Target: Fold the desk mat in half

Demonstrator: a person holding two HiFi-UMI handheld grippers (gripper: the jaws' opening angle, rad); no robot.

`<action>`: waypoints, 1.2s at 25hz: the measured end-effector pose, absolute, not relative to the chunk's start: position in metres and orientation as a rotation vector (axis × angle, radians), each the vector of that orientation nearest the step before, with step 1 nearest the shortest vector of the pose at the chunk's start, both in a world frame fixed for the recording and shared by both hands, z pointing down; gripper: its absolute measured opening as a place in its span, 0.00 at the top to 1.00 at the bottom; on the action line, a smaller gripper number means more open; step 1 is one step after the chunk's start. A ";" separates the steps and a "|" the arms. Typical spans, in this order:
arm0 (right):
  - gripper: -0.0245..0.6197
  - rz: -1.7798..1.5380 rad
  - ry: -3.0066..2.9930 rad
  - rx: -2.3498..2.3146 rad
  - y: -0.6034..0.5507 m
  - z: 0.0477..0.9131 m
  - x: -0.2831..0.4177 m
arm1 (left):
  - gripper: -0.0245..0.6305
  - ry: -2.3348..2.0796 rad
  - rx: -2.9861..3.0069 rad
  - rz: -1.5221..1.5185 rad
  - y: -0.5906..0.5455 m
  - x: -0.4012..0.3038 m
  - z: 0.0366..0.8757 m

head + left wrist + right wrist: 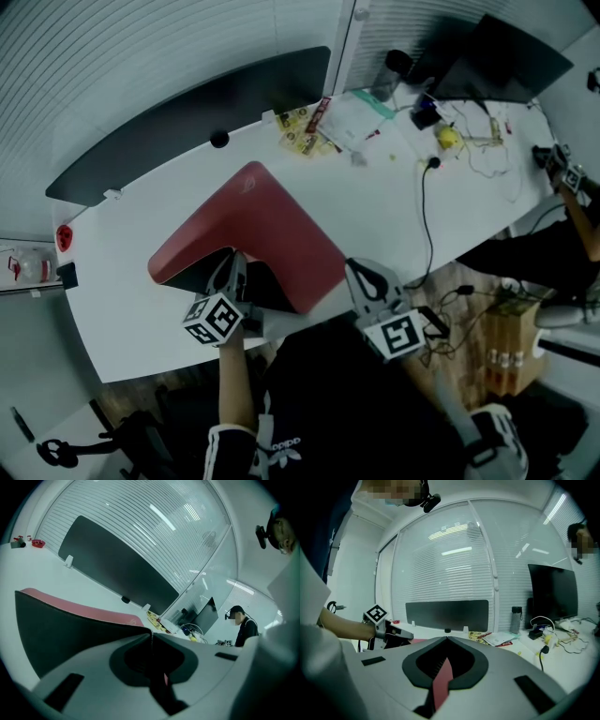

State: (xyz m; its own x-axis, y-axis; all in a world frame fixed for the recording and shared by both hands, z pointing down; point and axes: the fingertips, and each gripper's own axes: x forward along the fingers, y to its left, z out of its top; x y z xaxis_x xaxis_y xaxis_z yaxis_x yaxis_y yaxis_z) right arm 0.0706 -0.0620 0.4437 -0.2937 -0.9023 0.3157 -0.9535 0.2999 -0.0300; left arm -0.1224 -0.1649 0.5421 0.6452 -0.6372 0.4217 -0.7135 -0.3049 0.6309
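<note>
pinching the desk mat (272,220) with left fingers (84,667) and right fingers (506,667).

Desk mat (281,220) at near edge of table (394,202), divider panel (187,122) behind, monitor (502,61) far right.

Counter: a long white counter (159,319) with a curved front edge runs from lower left to upper right in the head view.
Divider: a dark screen panel (187,112) stands upright along the counter's far edge.
Windows: horizontal blinds (141,37) cover the glazing behind the panel, and a white frame post (349,37) splits it.
Wall: a plain white wall (361,573) meets the glazing at the left of the right gripper view.
Light: long ceiling strips (457,551) reflect in the glass; the light is cool and even.
Far end: a black monitor (506,56), a water bottle (384,82), papers (352,117) and a loose black cable (425,202) sit on the counter.
Floor: brown flooring (469,281) shows under the counter's right part, with a brown box (511,347) standing on it.
</note>
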 end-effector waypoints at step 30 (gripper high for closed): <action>0.96 0.379 -2.221 1.756 -0.071 0.461 0.083 | 0.93 -1.049 2.042 0.117 -0.266 -0.067 0.557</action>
State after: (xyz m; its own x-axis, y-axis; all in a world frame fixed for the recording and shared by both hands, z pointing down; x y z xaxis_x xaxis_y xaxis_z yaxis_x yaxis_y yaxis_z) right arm 0.0833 -0.0713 0.4608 -0.2191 -0.8992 0.3788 -0.9739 0.2251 -0.0290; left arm -0.0666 -0.2662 0.5568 0.6489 -0.6369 0.4163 -0.7132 -0.3184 0.6245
